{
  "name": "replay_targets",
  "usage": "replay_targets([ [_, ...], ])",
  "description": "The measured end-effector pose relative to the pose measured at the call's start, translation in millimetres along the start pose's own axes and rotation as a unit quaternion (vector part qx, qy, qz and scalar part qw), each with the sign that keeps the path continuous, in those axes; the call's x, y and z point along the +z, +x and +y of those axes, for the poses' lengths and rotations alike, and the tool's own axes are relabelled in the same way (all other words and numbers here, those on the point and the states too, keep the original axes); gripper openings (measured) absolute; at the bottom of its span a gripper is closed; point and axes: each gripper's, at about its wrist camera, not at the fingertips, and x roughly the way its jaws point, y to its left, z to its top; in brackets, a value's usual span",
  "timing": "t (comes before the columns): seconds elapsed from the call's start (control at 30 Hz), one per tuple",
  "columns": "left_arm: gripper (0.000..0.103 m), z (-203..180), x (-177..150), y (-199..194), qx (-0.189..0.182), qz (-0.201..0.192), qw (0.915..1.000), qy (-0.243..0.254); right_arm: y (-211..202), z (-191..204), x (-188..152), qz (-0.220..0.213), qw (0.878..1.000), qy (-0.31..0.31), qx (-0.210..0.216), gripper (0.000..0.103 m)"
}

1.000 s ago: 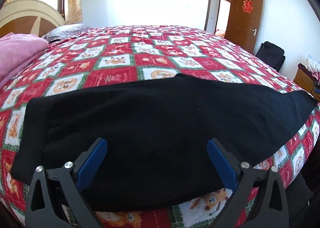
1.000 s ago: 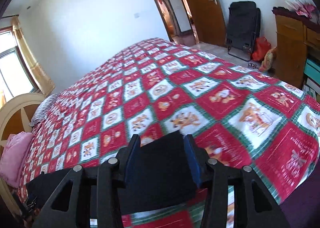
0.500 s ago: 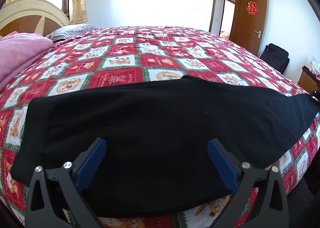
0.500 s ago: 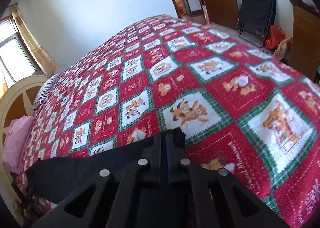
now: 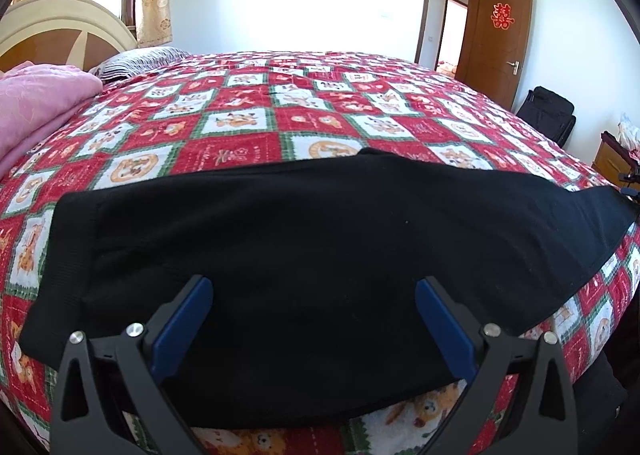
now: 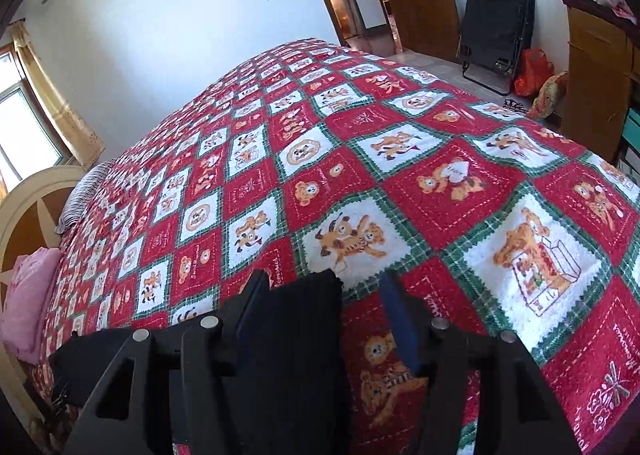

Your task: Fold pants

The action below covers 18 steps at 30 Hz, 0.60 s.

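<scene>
In the left wrist view, black pants (image 5: 320,255) are seen spread flat across the near part of a bed covered by a red, white and green checked quilt (image 5: 304,111) printed with bears. The waistband end lies to the left and the leg end reaches toward the right edge of the bed. The left gripper (image 5: 312,319) is held low over the near edge of the pants, its blue-padded fingers (image 5: 180,327) spread wide apart with nothing pinched between them. A pink blanket (image 5: 36,103) is piled at the left, near a cream and brown headboard (image 5: 60,31), and a striped pillow (image 5: 136,61) lies behind it. A brown door (image 5: 500,39) with a red paper ornament stands open at the right, with a black bag (image 5: 548,111) on the floor beside it.

In the right wrist view, the right gripper (image 6: 324,295) is seen with its fingers (image 6: 400,327) parted. The narrow cuff end of the pants (image 6: 296,335) lies between them, close against the left finger, while the right finger stands clear over bare quilt (image 6: 400,159); the cloth is not clamped. The rest of the dark garment trails off to the lower left. A wooden cabinet (image 6: 596,75) stands at the right; what is held in it cannot be told. A folded black chair (image 6: 496,23) leans by the door.
</scene>
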Motion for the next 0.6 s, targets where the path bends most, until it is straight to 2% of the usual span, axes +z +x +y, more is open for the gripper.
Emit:
replay_targets([
  [0.17, 0.103, 4, 0, -4, 0.002, -0.006, 0.9999, -0.008, 12, 2, 3, 0.014, 1.0, -0.009, -0.003, 0.058],
  [0.2, 0.103, 6, 1, -5, 0.002, -0.007, 0.9999, -0.011, 16, 1, 3, 0.019, 1.0, -0.006, -0.001, 0.052],
  [0.27, 0.103, 9, 1, -5, 0.002, -0.007, 0.9999, -0.015, 26, 1, 3, 0.035, 0.999, -0.007, 0.001, 0.025],
  [0.3, 0.103, 10, 1, -5, 0.001, -0.006, 0.9999, -0.016, 27, 3, 3, 0.037, 0.999, -0.013, 0.002, 0.004],
  [0.5, 0.103, 9, 0, -3, 0.005, -0.005, 0.9999, -0.011, 11, 14, 11, -0.002, 1.0, -0.029, 0.0, 0.002],
  [0.6, 0.103, 9, 0, -3, 0.003, -0.005, 0.9999, -0.012, 20, 12, 12, 0.007, 0.999, -0.03, -0.015, 0.002],
])
